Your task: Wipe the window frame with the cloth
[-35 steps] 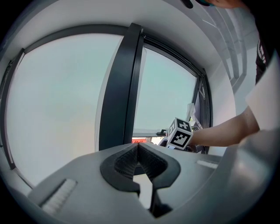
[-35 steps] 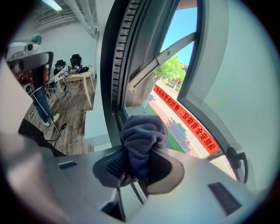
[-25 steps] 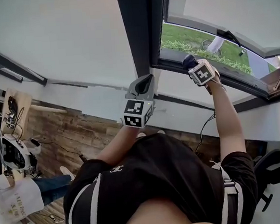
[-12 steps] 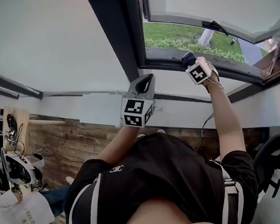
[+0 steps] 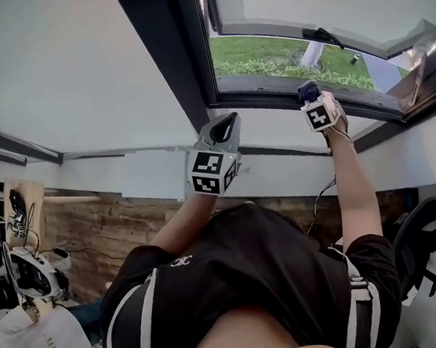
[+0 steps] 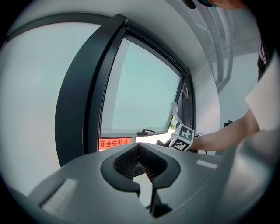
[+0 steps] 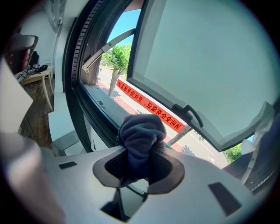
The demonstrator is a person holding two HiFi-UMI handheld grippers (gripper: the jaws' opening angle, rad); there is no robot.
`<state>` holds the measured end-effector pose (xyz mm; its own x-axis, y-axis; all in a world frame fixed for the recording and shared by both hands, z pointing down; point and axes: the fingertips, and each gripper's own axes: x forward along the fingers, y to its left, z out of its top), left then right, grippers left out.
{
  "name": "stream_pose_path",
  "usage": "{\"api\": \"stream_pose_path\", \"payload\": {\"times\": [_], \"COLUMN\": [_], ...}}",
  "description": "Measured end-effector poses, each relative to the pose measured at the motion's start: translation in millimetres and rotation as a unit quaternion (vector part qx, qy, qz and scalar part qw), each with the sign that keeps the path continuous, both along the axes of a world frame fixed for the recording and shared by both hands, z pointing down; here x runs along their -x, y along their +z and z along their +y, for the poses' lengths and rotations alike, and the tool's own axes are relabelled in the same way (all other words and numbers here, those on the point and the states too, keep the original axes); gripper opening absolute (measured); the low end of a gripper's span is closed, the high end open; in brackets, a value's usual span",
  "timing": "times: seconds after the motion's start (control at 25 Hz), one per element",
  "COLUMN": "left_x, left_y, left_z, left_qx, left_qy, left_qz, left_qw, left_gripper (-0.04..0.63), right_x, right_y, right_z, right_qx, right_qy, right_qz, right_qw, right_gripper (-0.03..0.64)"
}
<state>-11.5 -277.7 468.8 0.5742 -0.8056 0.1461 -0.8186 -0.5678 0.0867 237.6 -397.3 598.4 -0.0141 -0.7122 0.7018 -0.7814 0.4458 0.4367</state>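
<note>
At far left of the head view, a white printed bag [image 5: 42, 347] lies on wood-patterned flooring [image 5: 117, 222]. A person in a black shirt [image 5: 249, 280] reaches both arms toward a dark window frame [image 5: 168, 61], whose broad post runs up the middle of the view.

The left gripper [image 5: 226, 127] is held just right of that post and short of the frame's lower rail. In its own view the jaws [image 6: 139, 153] stand together at the tips with nothing between them. Past them the frame [image 6: 83, 100] curves around pale glass. A black sash handle [image 6: 145, 131] and a strip of red banner [image 6: 111, 143] show at the bottom of the pane.

Further right, the right gripper [image 5: 309, 93] is raised to the lower rail beneath the opened sash. Its jaws [image 7: 138, 164] are clamped on a bunched dark blue cloth [image 7: 141, 131]. The wad stands up out of the jaws in front of the rail. In the head view the cloth [image 5: 307, 89] overlaps the dark rail, though whether it presses on the metal cannot be made out. Green grass [image 5: 261, 57] shows through the gap, and the right gripper view shows trees outside.

At far right, a black office chair [image 5: 426, 236] stands beside the person.
</note>
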Motion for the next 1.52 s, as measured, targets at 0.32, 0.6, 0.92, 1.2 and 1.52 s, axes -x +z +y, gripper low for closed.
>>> {"api": "stream_pose_path", "payload": {"times": [0.32,0.6,0.92,1.2,1.52], "left_x": [-16,-31,-59,-85,-94], "left_y": [-6,-14,-21,-6,-6], "left_z": [0,-10,-12,1,6], "left_qx": [-0.005,-0.011,-0.039,-0.019,-0.017], "left_qy": [0.022,0.042,0.048,0.09,0.107], "left_qz": [0.002,0.003,0.017,0.015,0.016], "left_qw": [0.9997,0.999,0.998,0.9956,0.994], "left_gripper": [0.009,0.009,0.009,0.009,0.009], "right_x": [-8,-17,-10,15,10], "right_y": [-23,-96,-166,-154,-162], "right_z": [2,30,122,182,187], "right_qx": [-0.068,-0.215,-0.361,-0.379,-0.391], "right_qy": [0.045,0.104,0.108,0.117,0.12], "right_qz": [-0.087,-0.229,-0.309,-0.3,-0.303], "right_qw": [0.993,0.944,0.874,0.867,0.861], "right_gripper": [0.106,0.104,0.103,0.101,0.101]}}
